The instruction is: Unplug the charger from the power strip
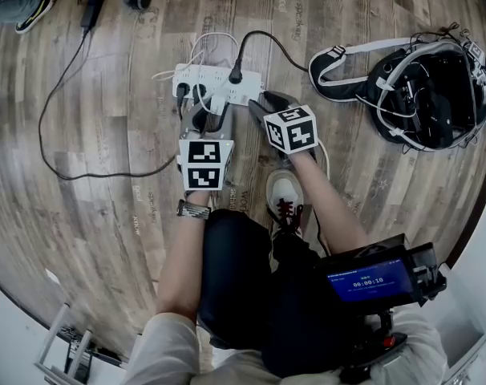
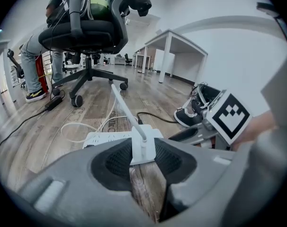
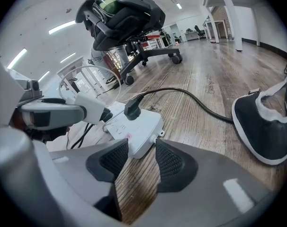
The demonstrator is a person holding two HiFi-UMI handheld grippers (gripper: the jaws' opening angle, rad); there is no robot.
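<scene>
**A:** So where's the charger right now?

**B:** It's clamped in the left gripper point(image 2: 143, 162). The white charger point(image 2: 144, 145) sits squarely between the pads, and its white cable point(image 2: 122, 103) runs away across the wooden floor point(image 1: 107, 95). From the right gripper view it looks lifted just off the power strip point(image 3: 136, 124), but I can't see the prongs well enough to say they're clear.

**A:** And the other hand?

**B:** The right gripper point(image 3: 141, 145) is closed on the near end of the strip and holds it against the floor.

**A:** What could go wrong from here?

**B:** I see three risks. That hold catches only the strip's corner, so if the prongs drag, the strip could slip out and ride up with the charger. The black plug point(image 3: 134, 108) stands in the strip just beside the charger, and a sideways pull could knock it loose. The white cable also loops around the strip's far end, so raising the charger quickly might snag it and tug the block out of the pads.

**A:** Any containers about?

**B:** Only a black bag point(image 1: 435, 95), lying open on the floor well apart to the right. Inside I can make out a dark tangle that looks like cords and straps, nothing more exact.
</scene>
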